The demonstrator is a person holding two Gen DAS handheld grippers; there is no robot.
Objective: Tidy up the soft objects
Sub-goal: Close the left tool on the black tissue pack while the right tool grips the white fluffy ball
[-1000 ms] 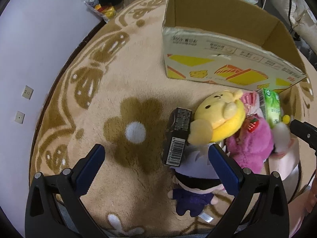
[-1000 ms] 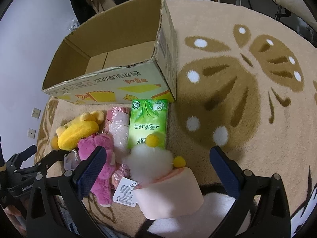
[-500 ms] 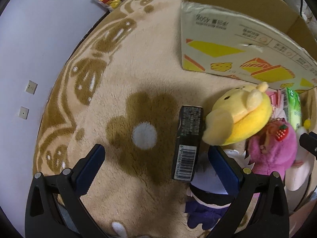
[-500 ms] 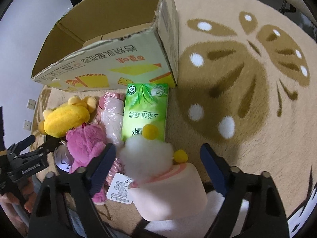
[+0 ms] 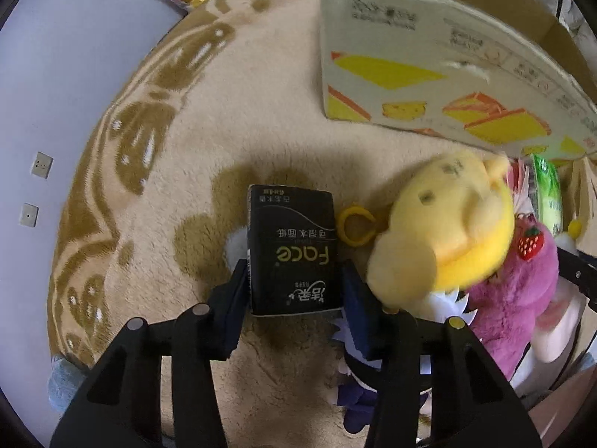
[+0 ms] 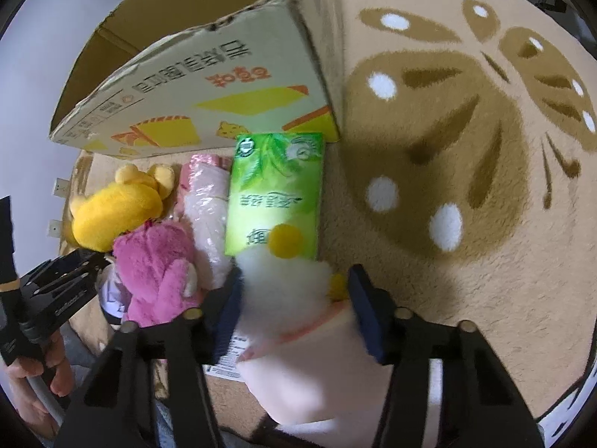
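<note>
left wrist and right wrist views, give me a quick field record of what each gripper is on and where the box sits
left gripper: jaws closing, one on each side of the black tissue pack, which lies on the rug
right gripper: jaws closing around the white fluffy toy on a pink base
box: open cardboard, on the rug just beyond the toys
beside black pack: yellow plush, to the right in the left wrist view
other items: pink plush, green tissue pack
</note>
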